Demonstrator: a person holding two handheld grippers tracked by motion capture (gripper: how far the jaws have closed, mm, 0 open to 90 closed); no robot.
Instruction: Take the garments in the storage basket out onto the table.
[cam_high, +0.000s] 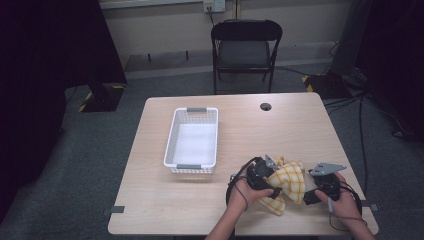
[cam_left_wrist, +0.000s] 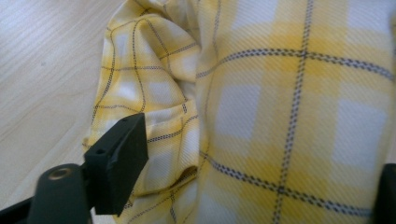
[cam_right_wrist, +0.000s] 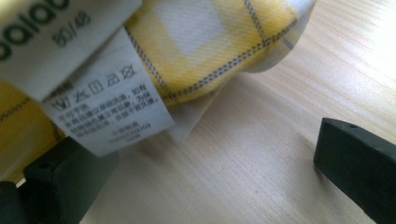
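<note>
Yellow-checked cloth (cam_high: 289, 181) — 1 — between 2 grippers; 1 white basket (cam_high: 193, 141).

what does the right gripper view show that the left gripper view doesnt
Right gripper view alone: the white care label with printed washing symbols, and that gripper's jaws spread wide over bare wood. Left gripper view alone: a broad spread of bunched fabric between its jaws, one jaw tip against a fold. Both share: the yellow checked cloth and the wooden table.
</note>
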